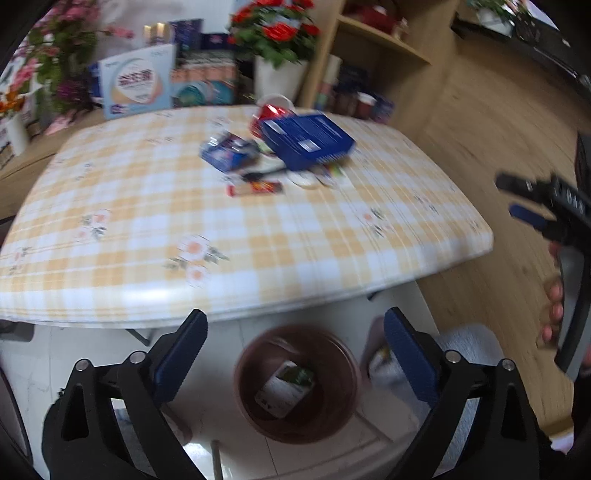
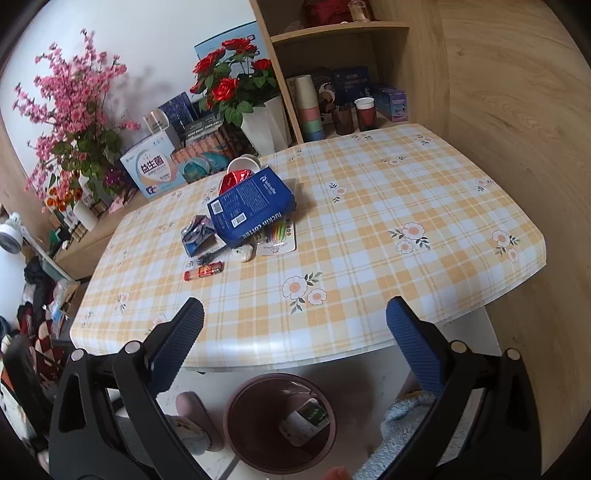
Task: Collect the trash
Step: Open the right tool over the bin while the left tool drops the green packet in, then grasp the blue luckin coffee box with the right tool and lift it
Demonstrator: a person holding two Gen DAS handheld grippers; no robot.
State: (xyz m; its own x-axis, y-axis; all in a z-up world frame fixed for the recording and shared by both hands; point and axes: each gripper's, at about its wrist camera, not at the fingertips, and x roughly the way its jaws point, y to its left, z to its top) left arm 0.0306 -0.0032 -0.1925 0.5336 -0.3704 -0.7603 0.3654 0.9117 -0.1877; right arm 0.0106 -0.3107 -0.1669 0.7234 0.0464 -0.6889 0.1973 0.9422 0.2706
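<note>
A lived-in home room: a surface [image 2: 369, 221] under a checked floral cloth, potted roses [image 2: 229, 85], wooden shelves [image 2: 340, 29] with cups, slippers [image 2: 195, 417] on the floor.

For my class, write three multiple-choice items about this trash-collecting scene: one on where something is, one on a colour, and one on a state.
1. Where is the brown bin?
A. On the table
B. On the floor, below the table's near edge
C. On the shelf

2. What colour is the large box in the pile of trash on the table?
A. Blue
B. Green
C. Yellow

3. How do the jaws of the right gripper stand?
A. Shut on a wrapper
B. Shut on nothing
C. Open, holding nothing

Answers:
1 B: both views show it on the pale floor in front of the table, with a white and green packet inside.
2 A: the box is dark blue with white print.
3 C: the two fingers stand wide apart with nothing between them.
</note>
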